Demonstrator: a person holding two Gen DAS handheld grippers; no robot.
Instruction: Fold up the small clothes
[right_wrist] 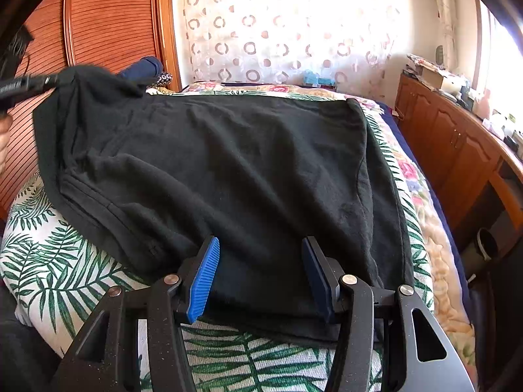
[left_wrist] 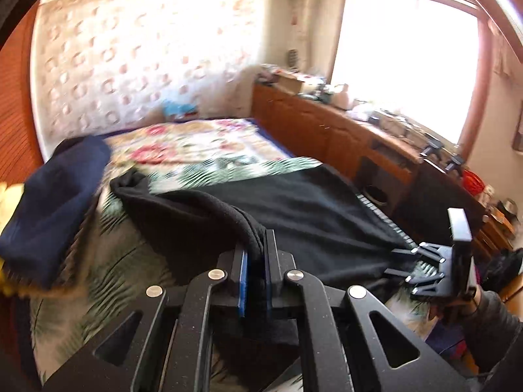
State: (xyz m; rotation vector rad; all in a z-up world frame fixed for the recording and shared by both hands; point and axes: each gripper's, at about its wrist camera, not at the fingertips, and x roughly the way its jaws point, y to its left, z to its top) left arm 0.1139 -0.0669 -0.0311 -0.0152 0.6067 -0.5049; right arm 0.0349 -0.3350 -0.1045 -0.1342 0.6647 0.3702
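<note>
A black fleece garment lies spread on the bed, its near hem toward me. My left gripper is shut on a bunched edge of it, and the cloth rises as a ridge from the bed to the blue pads. The right wrist view shows the left gripper at upper left, holding that corner lifted above the bed. My right gripper stands open over the near hem, blue pads apart with flat cloth between them. In the left wrist view the right gripper rests at the garment's right edge, a hand behind it.
The bed has a leaf-print cover and a floral blanket beyond. A navy garment lies bunched at the left. A wooden cabinet cluttered with things runs along the right under a bright window. A slatted wooden panel stands at the left.
</note>
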